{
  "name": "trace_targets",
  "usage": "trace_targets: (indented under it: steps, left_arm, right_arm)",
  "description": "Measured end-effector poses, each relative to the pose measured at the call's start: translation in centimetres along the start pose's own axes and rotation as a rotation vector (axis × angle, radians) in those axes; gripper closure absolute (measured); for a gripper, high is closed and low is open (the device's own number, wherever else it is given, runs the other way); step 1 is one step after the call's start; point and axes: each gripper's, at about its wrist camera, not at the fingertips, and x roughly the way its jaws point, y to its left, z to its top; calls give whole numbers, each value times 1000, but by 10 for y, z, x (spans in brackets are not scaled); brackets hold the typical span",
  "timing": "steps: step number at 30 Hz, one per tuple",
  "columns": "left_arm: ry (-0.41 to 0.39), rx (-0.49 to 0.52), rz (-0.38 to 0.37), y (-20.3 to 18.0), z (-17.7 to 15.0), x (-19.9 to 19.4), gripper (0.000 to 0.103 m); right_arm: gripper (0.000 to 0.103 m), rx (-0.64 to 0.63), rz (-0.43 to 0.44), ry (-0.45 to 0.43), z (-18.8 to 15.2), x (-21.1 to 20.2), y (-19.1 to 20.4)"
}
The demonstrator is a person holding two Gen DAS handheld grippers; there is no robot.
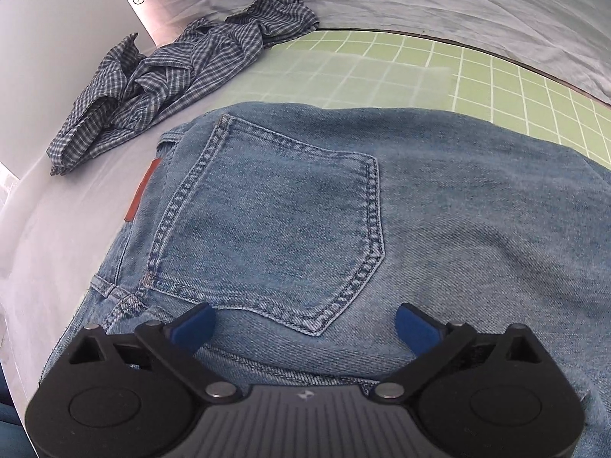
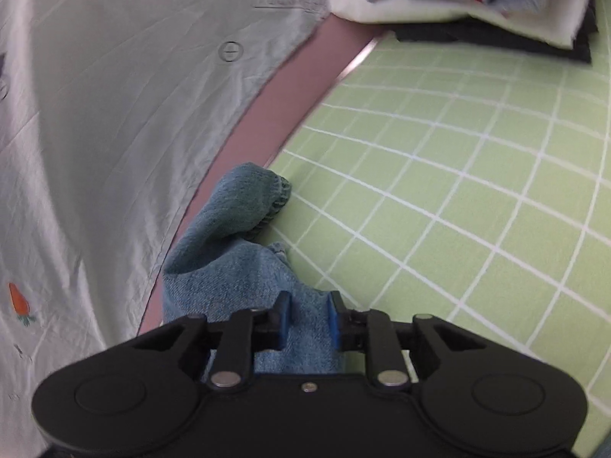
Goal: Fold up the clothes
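Blue jeans (image 1: pixel 382 206) lie spread under the left wrist view, back pocket (image 1: pixel 275 225) up and a red-brown waistband patch (image 1: pixel 143 191) at the left. My left gripper (image 1: pixel 303 324) hovers just over the denim below the pocket, open, its blue pads (image 1: pixel 194 326) wide apart with nothing between them. In the right wrist view my right gripper (image 2: pixel 307 318) is shut on a bunched jeans leg (image 2: pixel 236 252). That leg runs forward from the jaws to a hem end (image 2: pixel 259 194) at the edge of the green mat.
A crumpled blue checked shirt (image 1: pixel 179 76) lies left of the jeans on the pale sheet (image 1: pixel 458 0). The green gridded mat (image 2: pixel 458 198) spreads to the right. A stack of folded clothes (image 2: pixel 477 4) sits at its far corner. A pale printed cloth (image 2: pixel 95 133) covers the left.
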Motion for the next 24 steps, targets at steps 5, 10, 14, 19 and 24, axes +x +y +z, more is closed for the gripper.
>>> trace_targets:
  steps: [5,10,14,19,24]
  left_arm:
    - [7,-10,12,-2,1,1,0]
    - [11,-17,18,-3,1,1,0]
    - [8,-17,13,-2,1,1,0]
    - [0,-17,16,-3,-1,0,0]
    - [-6,-15,17,-3,-2,-1,0]
  right_arm:
    - [84,-507,52,-33,-30,-19,75]
    - [85,-673,119,126,-76,-2,101]
    - [80,-451,105,185,-80,7,79]
    - [70,-240,129,93,-61,-23,51]
    - [62,-9,140,16,-34,-37,17]
